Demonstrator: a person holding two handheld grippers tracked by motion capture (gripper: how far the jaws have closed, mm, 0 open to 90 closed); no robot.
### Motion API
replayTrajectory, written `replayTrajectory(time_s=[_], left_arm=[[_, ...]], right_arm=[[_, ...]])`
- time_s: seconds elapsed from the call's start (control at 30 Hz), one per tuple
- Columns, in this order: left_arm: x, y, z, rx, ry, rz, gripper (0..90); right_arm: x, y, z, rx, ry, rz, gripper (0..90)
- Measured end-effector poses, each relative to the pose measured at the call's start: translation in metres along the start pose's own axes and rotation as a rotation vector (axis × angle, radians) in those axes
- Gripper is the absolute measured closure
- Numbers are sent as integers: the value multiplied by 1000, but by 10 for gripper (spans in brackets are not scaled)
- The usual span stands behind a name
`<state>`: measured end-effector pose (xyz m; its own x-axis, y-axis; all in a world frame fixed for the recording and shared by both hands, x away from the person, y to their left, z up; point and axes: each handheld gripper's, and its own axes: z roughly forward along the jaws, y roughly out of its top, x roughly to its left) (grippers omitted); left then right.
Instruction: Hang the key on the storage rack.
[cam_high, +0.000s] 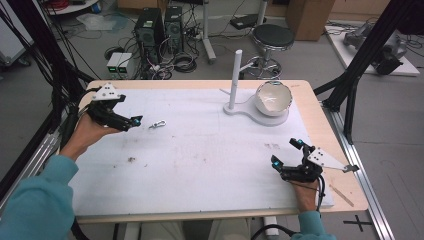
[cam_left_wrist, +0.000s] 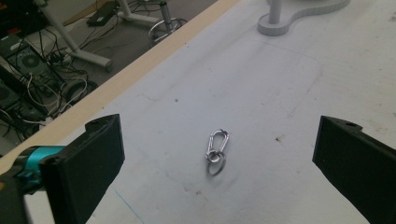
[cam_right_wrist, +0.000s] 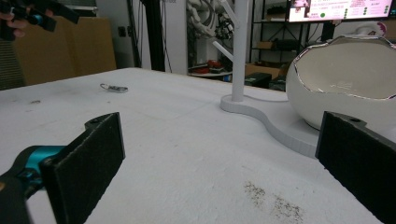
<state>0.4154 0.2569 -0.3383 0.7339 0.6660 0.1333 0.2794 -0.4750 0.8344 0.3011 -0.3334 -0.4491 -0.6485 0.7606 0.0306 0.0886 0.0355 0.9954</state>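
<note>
Both pairs of jaws stand spread wide with nothing between them. My left gripper hovers over the far left part of the table, tilted down toward a small silver carabiner clip with a ring on its end, which lies flat on the white mat just beyond the jaw tips. In the left gripper view the clip sits between the two pads, so I judge this hand is lined up to close on it. My right gripper rests low near the table's near right edge, well apart from the clip, pointed toward the white stand at the far side. That stand carries an upright post with a side peg and a white bowl; the peg looks a likely place to hang the clip.
</note>
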Motion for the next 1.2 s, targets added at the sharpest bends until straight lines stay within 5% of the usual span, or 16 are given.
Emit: replayTrajectory(time_s=[0.5, 0.77, 1.2], left_arm=[[4, 22, 57, 167, -76, 75, 27], [8, 9, 81, 259, -112, 63, 27], [17, -10, 105, 376, -112, 44, 28]], right_arm=[[0, 0, 0, 0, 0, 0, 6], [0, 0, 0, 0, 0, 1, 5], [0, 0, 0, -2, 0, 8, 5]])
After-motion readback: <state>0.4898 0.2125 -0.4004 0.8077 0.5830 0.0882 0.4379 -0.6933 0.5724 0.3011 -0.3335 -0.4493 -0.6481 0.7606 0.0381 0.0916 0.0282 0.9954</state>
